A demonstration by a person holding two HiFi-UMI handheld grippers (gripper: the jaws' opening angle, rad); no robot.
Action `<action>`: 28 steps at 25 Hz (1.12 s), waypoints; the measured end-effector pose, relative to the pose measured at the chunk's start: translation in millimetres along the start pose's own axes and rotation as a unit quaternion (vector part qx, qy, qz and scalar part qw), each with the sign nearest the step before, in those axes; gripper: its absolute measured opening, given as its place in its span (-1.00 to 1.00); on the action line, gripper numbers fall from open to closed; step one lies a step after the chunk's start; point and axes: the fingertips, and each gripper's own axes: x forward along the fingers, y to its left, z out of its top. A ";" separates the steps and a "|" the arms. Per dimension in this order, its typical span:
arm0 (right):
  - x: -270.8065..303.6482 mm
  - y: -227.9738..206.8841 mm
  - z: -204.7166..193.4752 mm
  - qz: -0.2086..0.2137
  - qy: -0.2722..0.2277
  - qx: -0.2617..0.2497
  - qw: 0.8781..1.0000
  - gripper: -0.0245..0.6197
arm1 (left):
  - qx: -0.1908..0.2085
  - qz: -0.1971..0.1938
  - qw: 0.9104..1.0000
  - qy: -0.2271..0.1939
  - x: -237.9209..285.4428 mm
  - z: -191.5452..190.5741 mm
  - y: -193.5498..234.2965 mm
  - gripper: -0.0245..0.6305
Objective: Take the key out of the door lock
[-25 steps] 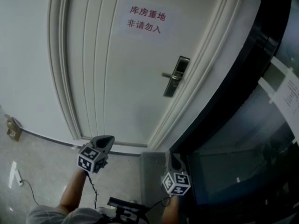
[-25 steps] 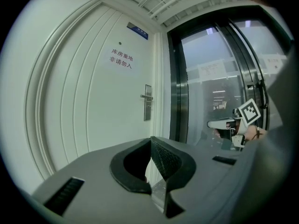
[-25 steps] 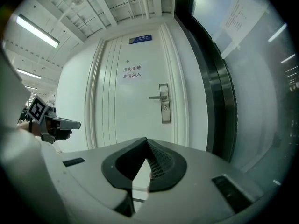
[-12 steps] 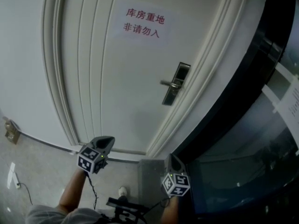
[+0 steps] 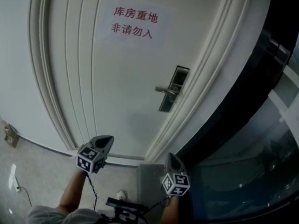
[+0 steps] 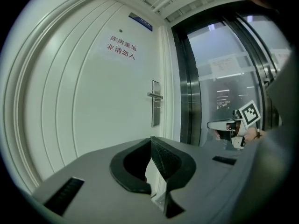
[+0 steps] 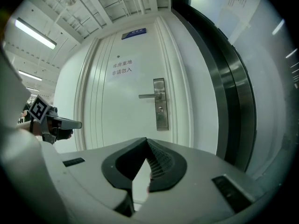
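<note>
Below the lock plate (image 5: 174, 88), well apart from it: left gripper (image 5: 108, 139) and right gripper (image 5: 171, 156), both clenched on nothing. Key presumably under that plate's lever handle (image 5: 164, 90), too small to confirm. Nearer the door (image 5: 117, 87) than a second ago; approach stage, no reach yet.

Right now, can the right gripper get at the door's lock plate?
Probably not yet: the right gripper, jaws shut, hangs well short of the lock plate. Nothing stands between them, though.
</note>
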 end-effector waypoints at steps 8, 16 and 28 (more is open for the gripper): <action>46.6 -26.9 10.4 0.012 -0.003 -0.001 1.000 -0.89 | 0.002 0.008 1.000 0.004 48.7 7.4 10.8 -0.95; 88.7 -46.7 18.7 0.020 -0.002 -0.002 1.000 -0.89 | -0.003 0.012 1.000 0.011 90.7 13.5 26.0 -0.95; 154.0 -69.3 28.3 0.034 -0.003 -0.007 0.999 -0.89 | -0.008 0.030 0.999 0.010 141.7 19.4 57.1 -0.95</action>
